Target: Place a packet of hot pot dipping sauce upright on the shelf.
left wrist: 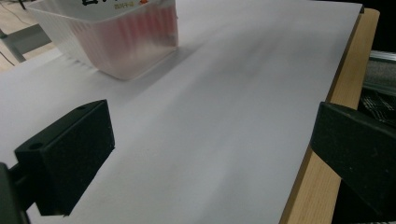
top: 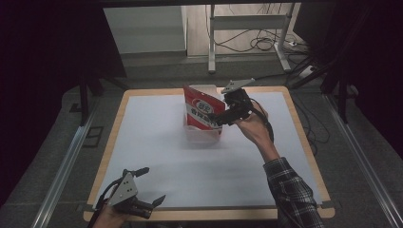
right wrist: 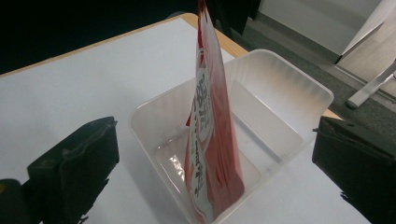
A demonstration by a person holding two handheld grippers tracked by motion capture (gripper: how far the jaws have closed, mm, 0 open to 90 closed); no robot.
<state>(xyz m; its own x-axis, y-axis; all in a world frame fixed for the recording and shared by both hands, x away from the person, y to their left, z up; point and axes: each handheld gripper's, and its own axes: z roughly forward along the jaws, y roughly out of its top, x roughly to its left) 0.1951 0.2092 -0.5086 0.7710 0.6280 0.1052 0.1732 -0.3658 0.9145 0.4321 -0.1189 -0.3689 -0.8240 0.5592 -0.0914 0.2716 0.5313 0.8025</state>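
- The tabletop (top: 157,156), white with a wooden rim, carries everything; most of its surface is bare.
- A translucent plastic tub (right wrist: 285,88) sits toward the far edge, near the middle.
- A red and white pouch (right wrist: 210,140) stands upright inside the tub, leaning toward one wall.
- The right gripper (top: 215,119) hovers just beside the tub's right side, jaws spread wide either side of the pouch, gripping nothing.
- The left gripper (top: 152,185) rests at the near left corner, well apart from the tub, jaws spread over the near edge.
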